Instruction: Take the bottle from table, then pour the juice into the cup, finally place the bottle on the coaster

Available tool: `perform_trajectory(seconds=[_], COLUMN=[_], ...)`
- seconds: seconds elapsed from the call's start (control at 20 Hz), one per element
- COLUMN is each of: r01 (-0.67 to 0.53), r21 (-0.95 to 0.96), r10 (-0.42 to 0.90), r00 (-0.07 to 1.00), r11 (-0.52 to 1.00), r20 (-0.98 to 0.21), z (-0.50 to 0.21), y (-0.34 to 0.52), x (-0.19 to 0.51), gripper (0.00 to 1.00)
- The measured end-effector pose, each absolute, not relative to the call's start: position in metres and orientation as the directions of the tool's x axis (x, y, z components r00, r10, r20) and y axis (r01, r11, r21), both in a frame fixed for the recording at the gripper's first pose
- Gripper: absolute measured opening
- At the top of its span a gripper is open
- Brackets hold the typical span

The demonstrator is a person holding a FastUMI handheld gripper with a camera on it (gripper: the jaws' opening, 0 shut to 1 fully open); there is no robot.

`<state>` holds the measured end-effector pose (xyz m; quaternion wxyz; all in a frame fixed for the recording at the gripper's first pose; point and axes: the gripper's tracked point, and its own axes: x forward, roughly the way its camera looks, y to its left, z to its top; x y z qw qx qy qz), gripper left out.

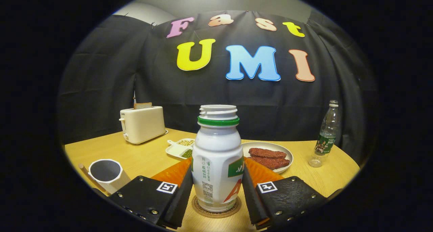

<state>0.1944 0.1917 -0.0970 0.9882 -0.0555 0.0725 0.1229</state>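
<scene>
A white juice bottle (216,164) with a green neck ring and no cap stands upright on a round brown coaster (200,209) on the wooden table. My gripper (217,179) holds it at mid-body, one finger pressed against each side. The white cup (105,172), showing a dark inside, stands to the left of the fingers, apart from the bottle.
An orange mat (172,172) lies just behind the bottle. Beyond it are a split dish of beans (181,148) and a white plate (287,154) with brown meat slices. A cream toaster (142,123) stands at the back left, a clear plastic bottle (326,137) at the right.
</scene>
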Motion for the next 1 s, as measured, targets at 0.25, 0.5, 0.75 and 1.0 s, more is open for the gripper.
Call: perform_trajectory(seconds=[0.25,0.5,0.75,1.0], r01=[-0.249,-0.246,-0.177,-0.135], r21=[-0.088,-0.096,-0.099,-0.151], r10=[0.236,0.235,0.172,0.139], r00=[0.962,0.966,0.983,0.990], r11=[0.964,0.965,0.979,0.979], r20=[-0.140,-0.107,-0.057,0.017], z=[-0.098,-0.078,-0.018,0.063], y=[0.192,0.192,0.180,0.171], x=[0.194,0.185,0.148,0.107], gripper=[0.71,0.99,0.98,0.98])
